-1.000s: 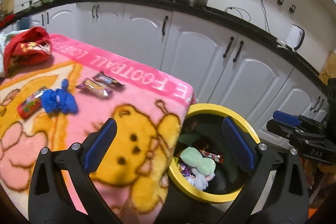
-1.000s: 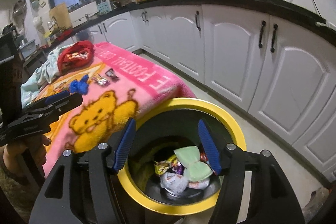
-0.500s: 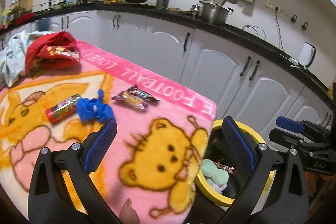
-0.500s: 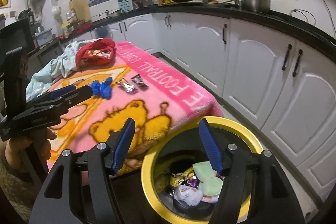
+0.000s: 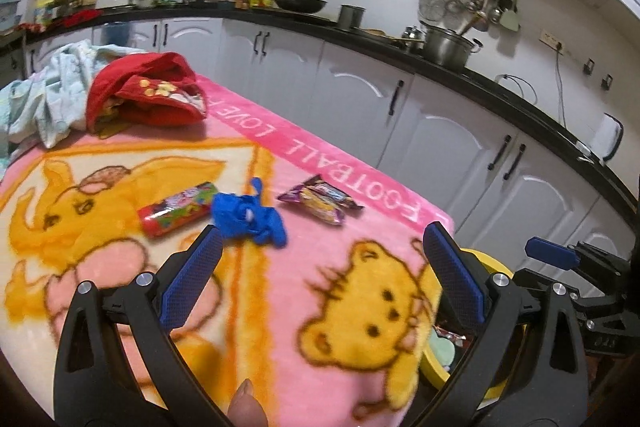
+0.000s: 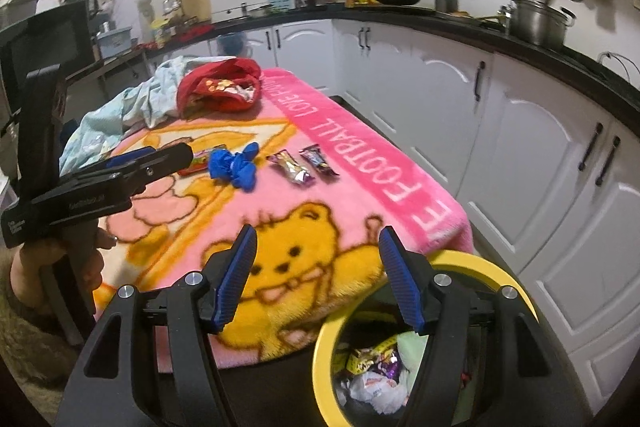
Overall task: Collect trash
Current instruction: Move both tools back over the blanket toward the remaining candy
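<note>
We read "FOOTBALL" in white on the pink bear-print fleece blanket. Both our left gripper and right gripper gape empty; the crumpled blue glove lies at eleven o'clock of the left one, wrapper print unreadable.

Pink blanket w/ wrappers, glove

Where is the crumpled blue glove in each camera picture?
Left wrist view: blue glove sits just above the left tool's left finger, centre-left.
Right wrist view: blue glove lies upper-left of centre, beyond the yellow bear.
Shared landmark: the red candy tube beside it, on its left.
</note>
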The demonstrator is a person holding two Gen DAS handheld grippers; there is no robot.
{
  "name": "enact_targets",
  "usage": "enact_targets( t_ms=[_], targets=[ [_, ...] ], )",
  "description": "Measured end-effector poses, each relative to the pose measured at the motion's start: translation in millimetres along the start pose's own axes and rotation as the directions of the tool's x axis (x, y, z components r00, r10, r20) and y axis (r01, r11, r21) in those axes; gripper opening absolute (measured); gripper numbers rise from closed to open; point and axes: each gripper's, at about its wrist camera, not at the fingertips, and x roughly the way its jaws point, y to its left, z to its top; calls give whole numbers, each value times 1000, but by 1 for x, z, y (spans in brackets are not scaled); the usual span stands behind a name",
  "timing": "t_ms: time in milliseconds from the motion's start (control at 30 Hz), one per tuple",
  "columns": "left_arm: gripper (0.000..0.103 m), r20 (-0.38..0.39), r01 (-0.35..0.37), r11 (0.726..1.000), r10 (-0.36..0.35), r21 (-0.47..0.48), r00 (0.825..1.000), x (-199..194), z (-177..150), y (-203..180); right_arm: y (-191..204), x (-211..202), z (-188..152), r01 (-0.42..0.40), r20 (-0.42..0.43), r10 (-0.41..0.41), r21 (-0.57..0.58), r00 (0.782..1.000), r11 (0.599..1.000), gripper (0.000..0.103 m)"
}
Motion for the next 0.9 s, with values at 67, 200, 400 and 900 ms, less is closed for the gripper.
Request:
enact_targets(
  t_ms=[67,200,400,900],
  targets=[
    [92,5,-13,1000,13,-10,1000,-1,2,9,4,8,5,-12,-4,12,-13,1000,1000,61],
    [92,-3,-45,999,45,-27,999,-1,9,28,12,26,13,-25,-19,25,-37,1000,999,61],
    [92,-24,-95,995,94,-20,995,5,17,53,22,56,26,-40,-45,37,-71,998,997,61],
    [85,-140,-171,985,173,24,975,55,21,111,36,147,56,-51,-120,35,-132,992,990,60]
  ],
)
